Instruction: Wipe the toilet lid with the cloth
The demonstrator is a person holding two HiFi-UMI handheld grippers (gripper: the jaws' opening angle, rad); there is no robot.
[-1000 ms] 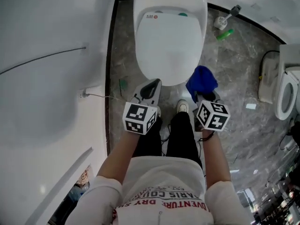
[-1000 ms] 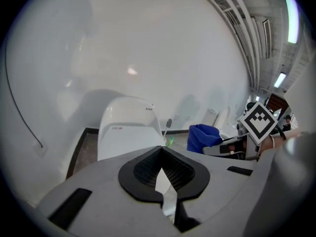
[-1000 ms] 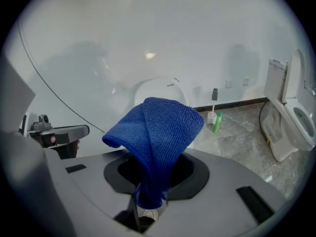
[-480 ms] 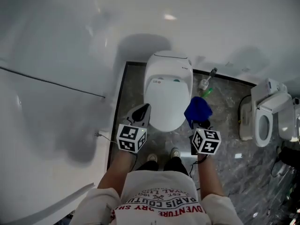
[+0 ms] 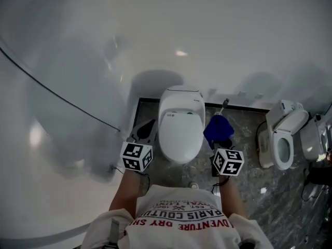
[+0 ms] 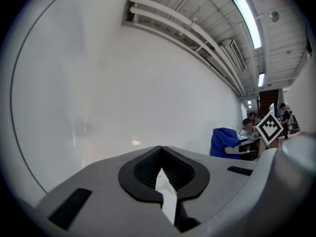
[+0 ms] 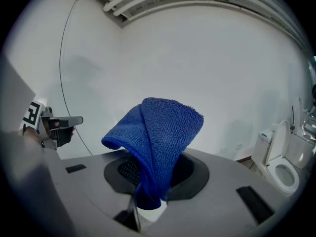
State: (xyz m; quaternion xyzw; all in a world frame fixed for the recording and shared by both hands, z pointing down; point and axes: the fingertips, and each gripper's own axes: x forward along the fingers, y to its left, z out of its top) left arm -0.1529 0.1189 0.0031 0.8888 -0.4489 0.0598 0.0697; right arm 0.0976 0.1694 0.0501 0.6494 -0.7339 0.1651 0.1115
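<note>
Stance before the first wipe, seen from the head view. The right tool [image 5: 221,143] is clamped on the folded blue cloth [image 5: 218,129], which stands up out of its jaws. The right gripper view shows the cloth [image 7: 157,135] pinched low in the right tool [image 7: 148,204] with its free fold raised against the white wall. The cloth is held off to the right of the closed toilet lid [image 5: 180,133], not touching it. The left tool [image 5: 146,130] hangs at the lid's left side. The left gripper view shows the left tool [image 6: 167,191] with jaws drawn together on nothing.

To wipe well, the right tool probably needs to tip forward and come down. The loose fold, not the jaws, should meet the lid near the hinge. Overlapping strokes toward the front rim would then cover it.

Compared with the frames before, the toilet now appears smaller and farther off, and much more wall fills the view. The second toilet [image 5: 280,139] shows more fully. Both tools keep their places on either side.
</note>
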